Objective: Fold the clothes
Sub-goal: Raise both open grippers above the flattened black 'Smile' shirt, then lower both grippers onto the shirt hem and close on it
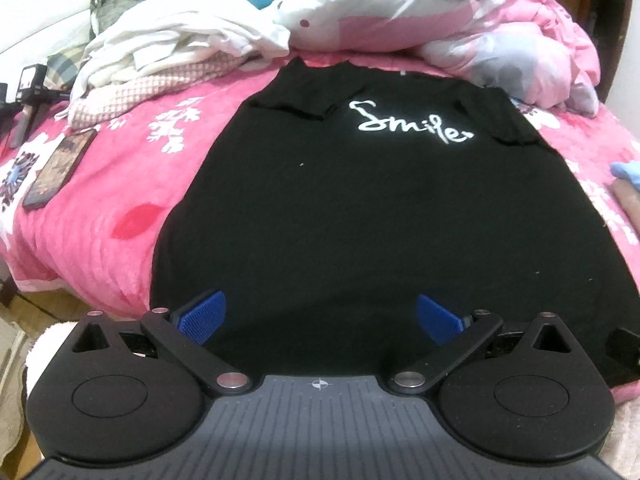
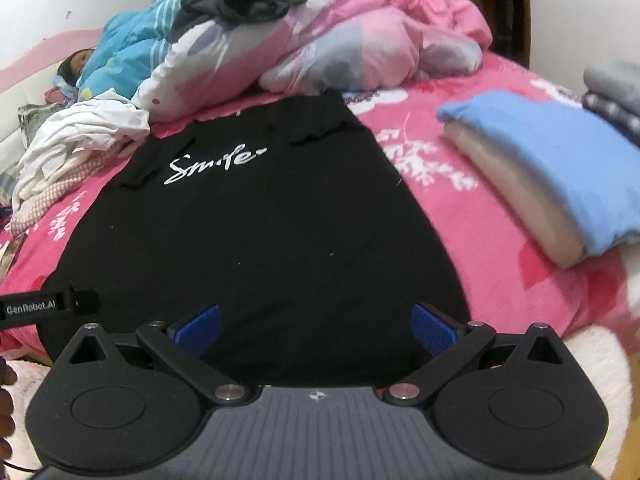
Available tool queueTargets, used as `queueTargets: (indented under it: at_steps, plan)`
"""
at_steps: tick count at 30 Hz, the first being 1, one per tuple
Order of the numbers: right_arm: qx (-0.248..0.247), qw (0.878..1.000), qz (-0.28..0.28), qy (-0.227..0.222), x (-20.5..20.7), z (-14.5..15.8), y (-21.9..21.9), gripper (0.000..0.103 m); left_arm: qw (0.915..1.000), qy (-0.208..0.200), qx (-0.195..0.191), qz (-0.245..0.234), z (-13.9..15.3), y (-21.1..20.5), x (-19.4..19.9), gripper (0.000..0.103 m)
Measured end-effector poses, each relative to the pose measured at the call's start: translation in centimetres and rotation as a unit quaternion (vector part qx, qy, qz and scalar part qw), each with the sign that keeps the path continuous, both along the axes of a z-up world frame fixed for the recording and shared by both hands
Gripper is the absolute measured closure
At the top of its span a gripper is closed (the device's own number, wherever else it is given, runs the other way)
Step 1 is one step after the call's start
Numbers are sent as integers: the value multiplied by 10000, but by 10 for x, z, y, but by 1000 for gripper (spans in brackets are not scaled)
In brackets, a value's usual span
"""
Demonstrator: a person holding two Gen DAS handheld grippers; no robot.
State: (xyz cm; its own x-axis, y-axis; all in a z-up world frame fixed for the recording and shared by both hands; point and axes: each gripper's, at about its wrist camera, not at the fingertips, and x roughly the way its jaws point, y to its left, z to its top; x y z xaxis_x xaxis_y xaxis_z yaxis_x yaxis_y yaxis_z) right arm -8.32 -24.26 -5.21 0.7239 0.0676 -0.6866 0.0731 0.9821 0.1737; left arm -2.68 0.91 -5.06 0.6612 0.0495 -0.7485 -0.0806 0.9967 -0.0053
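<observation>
A black T-shirt [image 1: 340, 220] with white "Smile" lettering lies flat on the pink bed, both sleeves folded inward; the right wrist view shows the same T-shirt [image 2: 260, 240]. My left gripper [image 1: 320, 316] hovers over its near hem, blue pads wide apart, nothing between them. My right gripper [image 2: 316, 326] also stands open over the near hem, toward the shirt's right side, with only cloth below. The tip of the left gripper [image 2: 48, 306] shows at the left edge of the right wrist view.
A pile of white and checked clothes [image 1: 160, 52] lies at the back left, and a phone [image 1: 60, 168] on the blanket. Folded blue and beige clothes [image 2: 552, 176] are stacked on the right. Pink bedding [image 2: 360, 32] and a person lying down [image 2: 76, 66] fill the back.
</observation>
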Motion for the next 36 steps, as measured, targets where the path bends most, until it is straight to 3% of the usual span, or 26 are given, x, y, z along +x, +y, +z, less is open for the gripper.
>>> queueTargets:
  at_steps: [14,36]
  plan:
    - [40,9996,11,263,4,-15,5,0,9997,179,158,85,-7,0,3,0]
    - [-154,9993,192,270,2,-26,15,0,9981,369,489,107,-17,-7,6,0]
